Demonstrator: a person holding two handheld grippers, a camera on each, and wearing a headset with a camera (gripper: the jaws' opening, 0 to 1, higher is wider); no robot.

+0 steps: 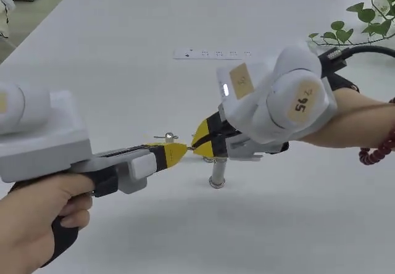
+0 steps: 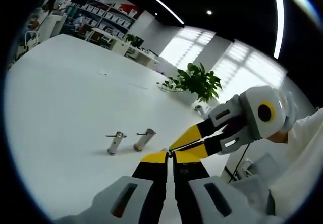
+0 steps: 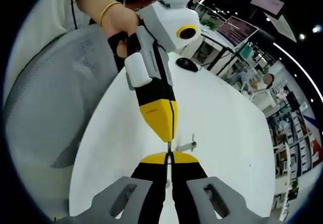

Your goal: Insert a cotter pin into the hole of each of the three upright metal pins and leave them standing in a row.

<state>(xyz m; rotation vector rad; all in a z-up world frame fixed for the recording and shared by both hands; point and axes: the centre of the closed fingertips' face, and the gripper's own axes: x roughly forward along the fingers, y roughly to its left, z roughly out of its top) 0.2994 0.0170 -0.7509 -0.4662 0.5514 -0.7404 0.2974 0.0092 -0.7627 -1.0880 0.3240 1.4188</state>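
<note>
A thin grey metal cotter pin [image 3: 169,147] hangs in the air just above the bare upright steel pin [image 1: 216,174], bridged between two pairs of yellow-tipped tongs. Its long axis runs in line with both, tip to tip and roughly level with the table, much as the cross-piece of a neighbouring pin lies. The left gripper [image 1: 181,151] has its jaws closed to a hairline on one end, and the right gripper [image 1: 201,143], closed likewise, nips the other; which truly bears it I cannot tell. The right gripper sits directly over the bare pin, hiding its top and hole, and is the nearer, so carrying the cotter pin across to that hole looks like its job. Beyond the bare pin stand a second short steel pin [image 2: 115,143] with a thin cross-piece through its top and a third steel pin [image 2: 144,140] just beside it. All rest on the white tabletop [image 1: 123,64], with a flat white power strip [image 1: 213,53] well beyond the bare pin.
</note>
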